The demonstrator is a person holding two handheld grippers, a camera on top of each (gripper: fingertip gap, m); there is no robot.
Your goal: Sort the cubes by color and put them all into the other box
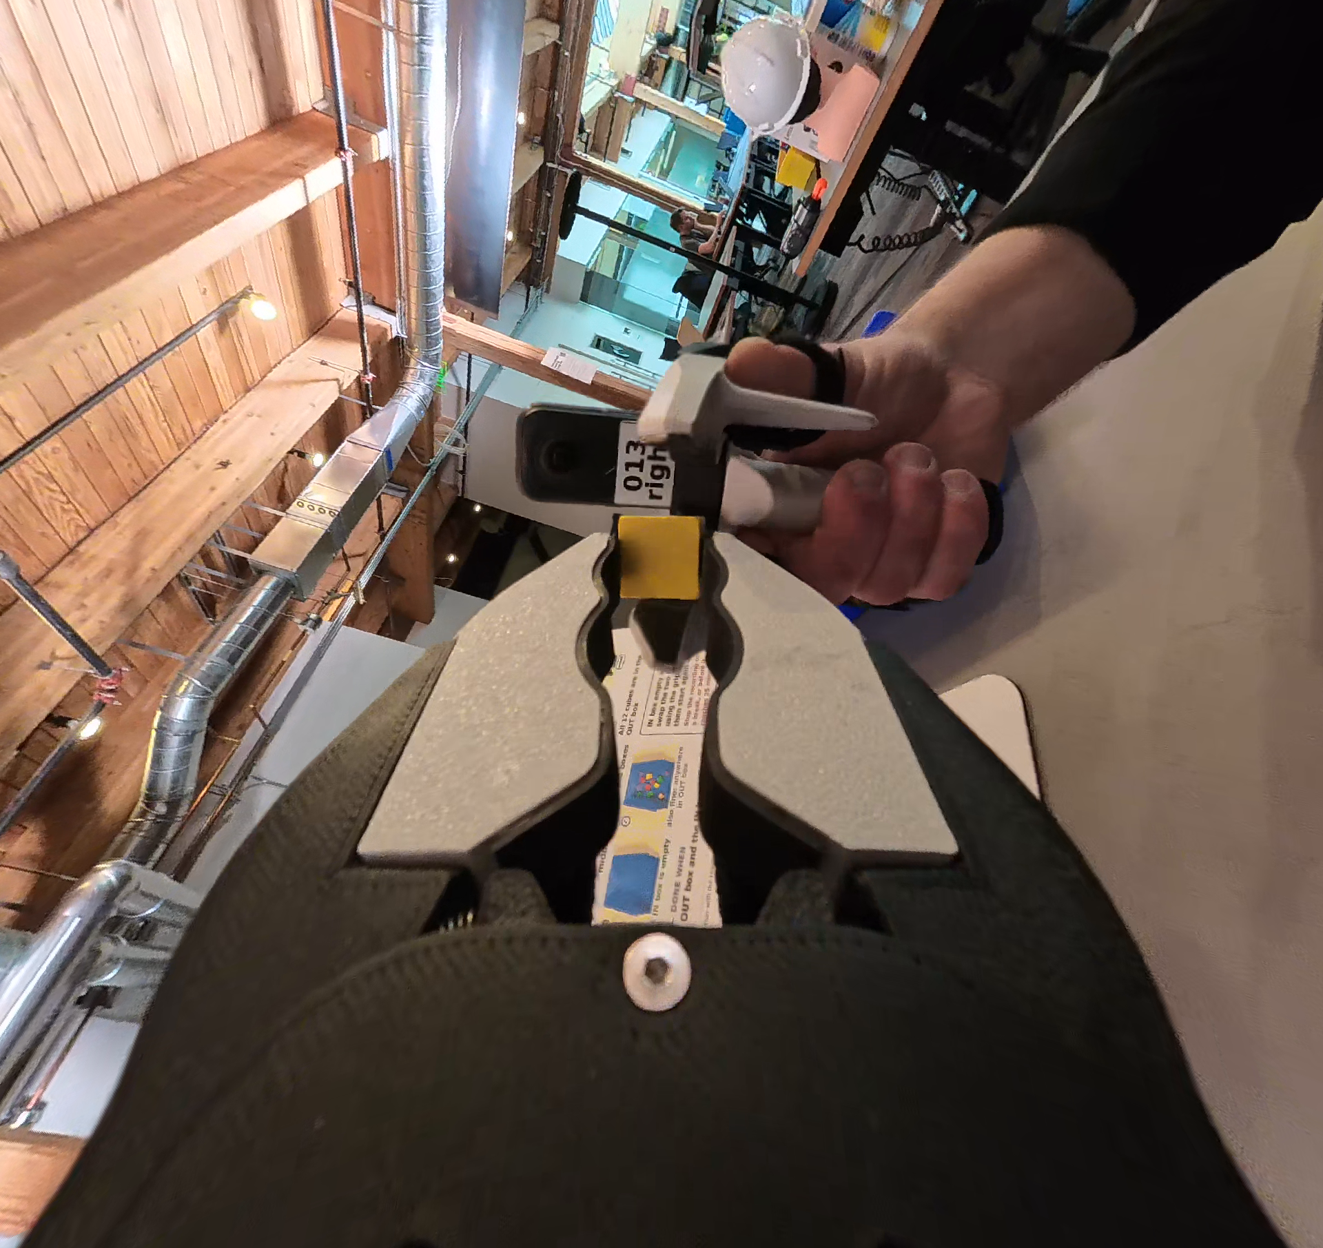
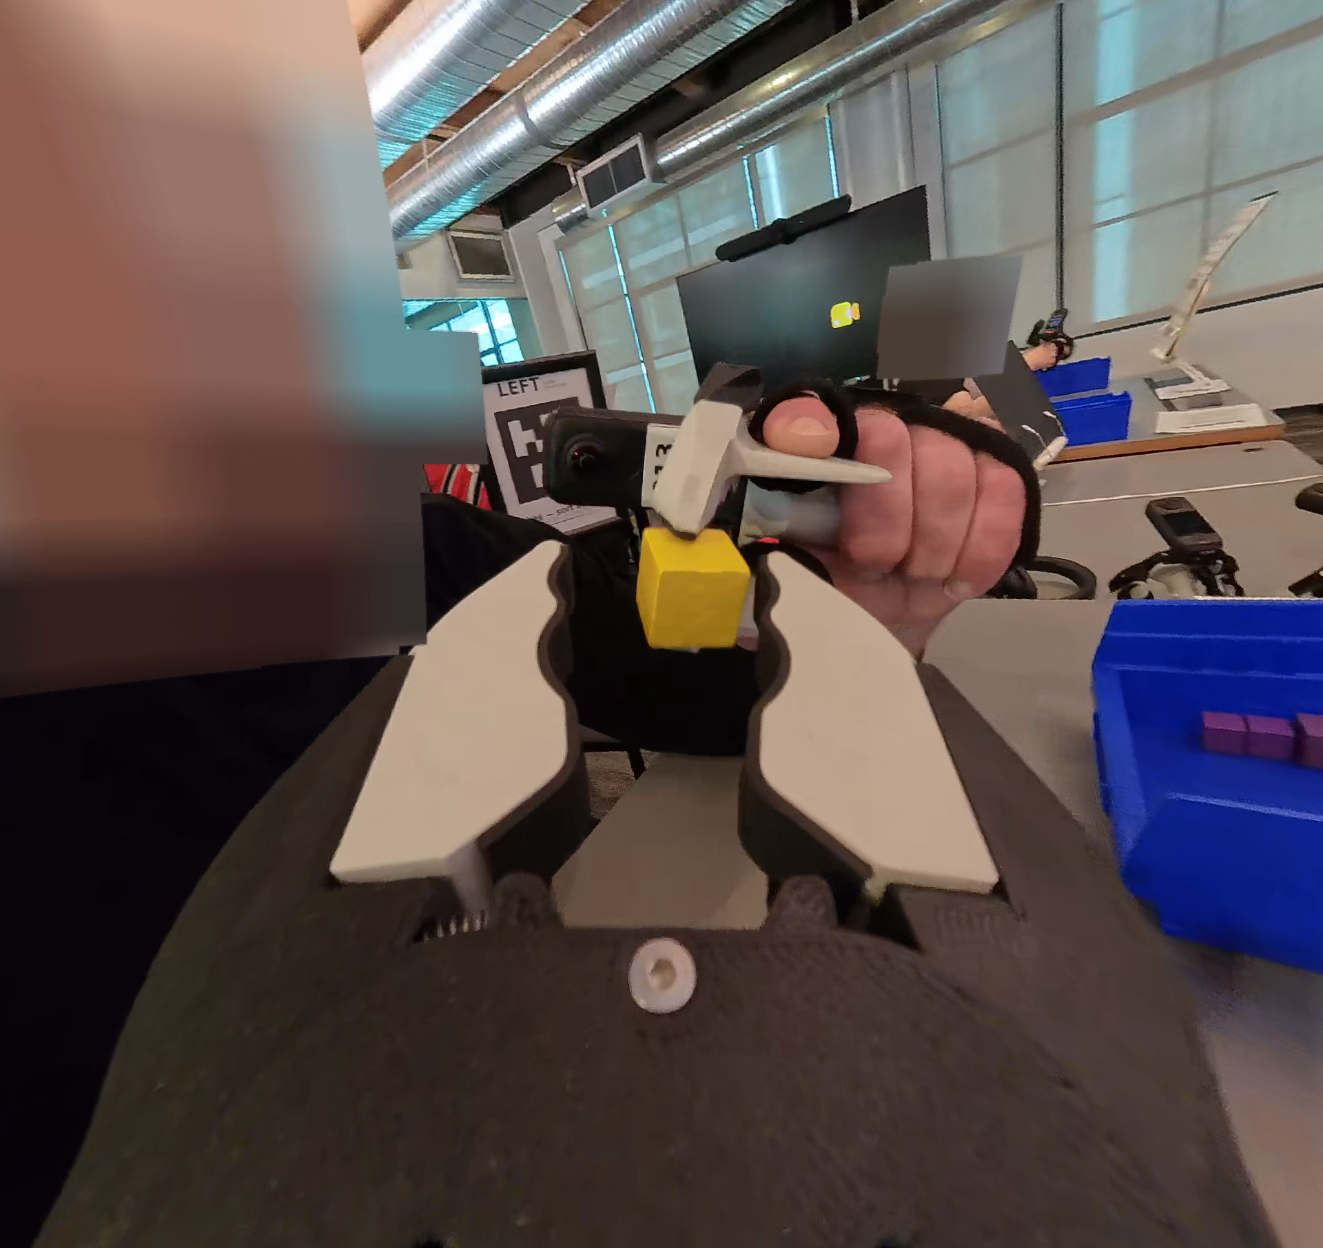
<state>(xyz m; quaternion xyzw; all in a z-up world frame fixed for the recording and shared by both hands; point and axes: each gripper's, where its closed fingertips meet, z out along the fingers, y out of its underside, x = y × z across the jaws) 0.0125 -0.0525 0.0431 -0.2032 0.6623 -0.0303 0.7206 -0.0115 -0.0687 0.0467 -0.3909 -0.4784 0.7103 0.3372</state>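
Right wrist view: the grey table [image 2: 1002, 677] runs across the right half of the scene, and the blue box [image 2: 1217, 856] stands on it at the near right. Inside the box, a row of purple cubes [image 2: 1260, 730] sits side by side, each touching the next, against the far part of the floor that shows. My right gripper [image 2: 662, 558] points away from me and is raised above the table edge. Its two fingers are spread apart, one to the left and one to the right of the yellow cube [image 2: 691, 594], with a clear gap on each side, so neither pad touches it. My left hand [image 2: 923, 498] is just beyond, to the right of the cube, wrapped around the handle of the other tool, one of whose pale fingers [image 2: 705, 458] presses on the cube's top face.

Left wrist view: my left gripper [image 1: 658, 548] is turned on its side and faces the right one head-on. Its fingers are closed onto the yellow cube, which is pinched at the very tips and held in the air, well clear of the table and outside the box. A printed instruction sheet [image 1: 658, 784] shows through the gap between the fingers, nearer than the cube.
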